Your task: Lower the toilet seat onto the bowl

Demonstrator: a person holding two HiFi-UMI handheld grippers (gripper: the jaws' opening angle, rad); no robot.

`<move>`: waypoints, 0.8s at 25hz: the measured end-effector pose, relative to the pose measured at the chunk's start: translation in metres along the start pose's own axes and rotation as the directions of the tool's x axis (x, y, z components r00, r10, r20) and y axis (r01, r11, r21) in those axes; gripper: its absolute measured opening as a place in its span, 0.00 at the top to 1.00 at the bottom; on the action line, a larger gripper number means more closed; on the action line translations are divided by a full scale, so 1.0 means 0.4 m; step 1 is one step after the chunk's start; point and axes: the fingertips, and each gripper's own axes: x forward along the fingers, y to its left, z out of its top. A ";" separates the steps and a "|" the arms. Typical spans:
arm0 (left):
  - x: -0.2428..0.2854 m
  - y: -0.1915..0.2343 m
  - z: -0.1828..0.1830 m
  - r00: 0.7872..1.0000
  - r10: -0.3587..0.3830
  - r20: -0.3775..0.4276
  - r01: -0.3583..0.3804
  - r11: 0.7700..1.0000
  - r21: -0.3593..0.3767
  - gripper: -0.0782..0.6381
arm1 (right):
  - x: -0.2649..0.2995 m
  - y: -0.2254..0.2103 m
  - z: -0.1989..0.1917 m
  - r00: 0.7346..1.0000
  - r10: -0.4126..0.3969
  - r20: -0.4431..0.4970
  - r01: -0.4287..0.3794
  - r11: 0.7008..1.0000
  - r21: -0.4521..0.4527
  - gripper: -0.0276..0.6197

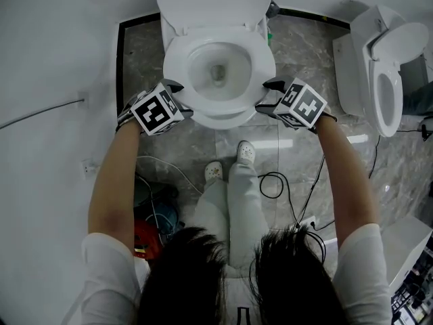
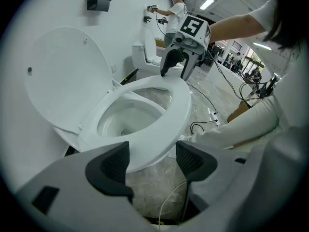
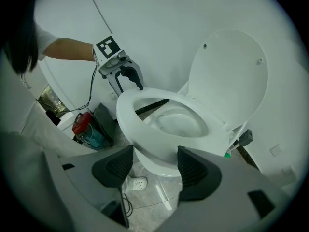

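Note:
The white toilet seat [image 1: 220, 117] lies level over the bowl [image 1: 218, 73], and the lid [image 1: 213, 2] stands up against the wall. My left gripper [image 1: 181, 99] is at the seat's front left edge, open. In the left gripper view the seat's rim [image 2: 169, 115] sits between the left gripper's [image 2: 150, 161] pads without touching them. My right gripper [image 1: 266, 95] is at the front right edge, also open. In the right gripper view the seat [image 3: 130, 120] runs just ahead of its [image 3: 154, 166] spread pads. Each gripper sees the other across the bowl: right [image 2: 176, 64], left [image 3: 128, 79].
A second toilet [image 1: 379, 73] stands at the right. Cables [image 1: 270, 185] and a red canister [image 1: 145, 239] lie on the marble floor by the person's shoes [image 1: 245, 151]. A white wall closes the left side. A brush holder [image 3: 244, 139] is beside the bowl.

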 end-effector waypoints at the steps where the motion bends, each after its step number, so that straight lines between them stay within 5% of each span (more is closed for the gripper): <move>1: 0.006 -0.004 -0.003 1.000 -0.007 -0.004 0.007 1.000 -0.005 0.48 | 0.005 0.002 -0.005 1.000 0.005 -0.002 -0.005 1.000 0.004 0.51; 20: 0.118 -0.052 -0.075 0.990 -0.114 -0.080 0.110 0.992 -0.056 0.45 | 0.114 0.033 -0.086 0.995 0.072 -0.066 -0.066 0.994 0.083 0.50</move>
